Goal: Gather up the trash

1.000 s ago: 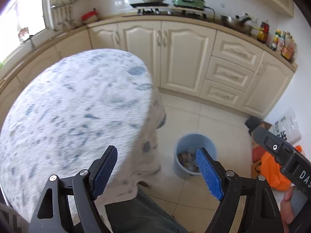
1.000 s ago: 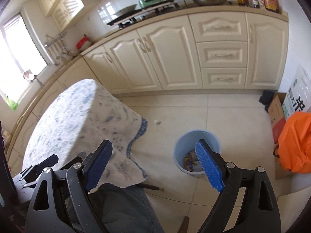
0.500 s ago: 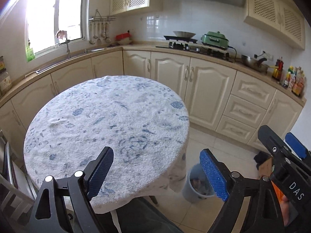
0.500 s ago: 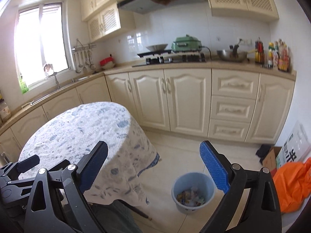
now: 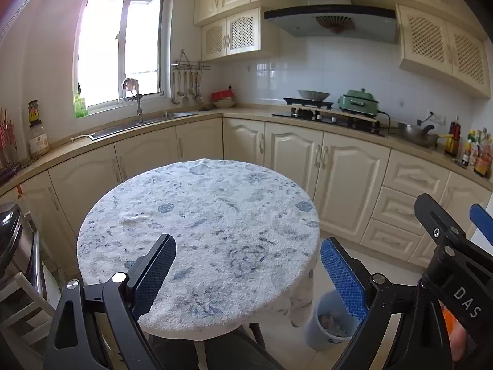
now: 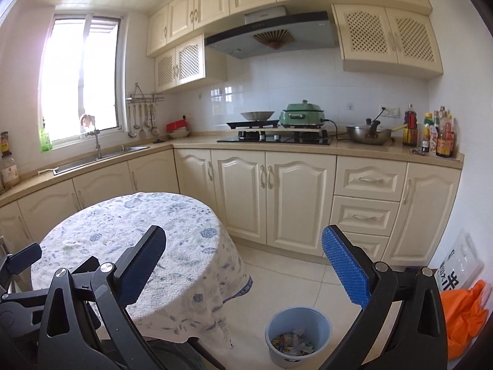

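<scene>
Both tongs, left gripper [image 5: 248, 265] and right gripper [image 6: 243, 257], opening and empty; trash bin [image 6: 298, 336] at five o'clock of the table [image 6: 129, 240].

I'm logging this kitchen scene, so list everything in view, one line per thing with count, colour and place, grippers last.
Round table: one, white cloth with blue pattern, centre of floor.
Trash bin: one, light blue, on the floor right of the table, wrappers inside.
Orange bag: one, orange, floor at far right.
Base cabinets: cream, along the walls.
Sink: one, steel, under the window.
Hanging utensils: several, metal, on a wall rail.
Green electric pot: one, on the stove.
Wok: one, steel, on the counter.
Sauce bottles: several, mixed colours, counter's right end.
Range hood: one, grey, above the stove.
Left gripper: black, blue pads, jaws opening, nothing between.
Right gripper: black, blue pads, jaws opening, nothing between.
</scene>
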Motion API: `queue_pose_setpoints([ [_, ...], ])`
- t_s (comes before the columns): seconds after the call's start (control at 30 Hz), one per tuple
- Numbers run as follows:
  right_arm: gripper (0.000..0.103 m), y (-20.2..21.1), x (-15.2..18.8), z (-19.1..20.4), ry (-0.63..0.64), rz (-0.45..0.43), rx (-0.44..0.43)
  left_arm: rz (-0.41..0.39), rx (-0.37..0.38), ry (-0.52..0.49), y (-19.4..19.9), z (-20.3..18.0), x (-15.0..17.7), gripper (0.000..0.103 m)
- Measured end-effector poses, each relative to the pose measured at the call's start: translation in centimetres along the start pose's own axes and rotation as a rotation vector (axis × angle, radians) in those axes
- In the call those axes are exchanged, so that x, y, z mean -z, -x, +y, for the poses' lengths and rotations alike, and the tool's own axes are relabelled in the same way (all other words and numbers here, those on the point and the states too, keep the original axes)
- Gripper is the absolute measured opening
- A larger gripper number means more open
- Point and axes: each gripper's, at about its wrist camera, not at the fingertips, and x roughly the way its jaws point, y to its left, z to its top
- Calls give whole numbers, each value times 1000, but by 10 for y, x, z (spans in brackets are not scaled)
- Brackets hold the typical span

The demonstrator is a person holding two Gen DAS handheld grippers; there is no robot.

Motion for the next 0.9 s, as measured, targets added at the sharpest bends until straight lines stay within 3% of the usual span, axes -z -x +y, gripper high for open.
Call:
queue_pose_setpoints([
  [0.9,103,28,4,-7,0,-1,72,-56,-9,31,12,18,3,101],
])
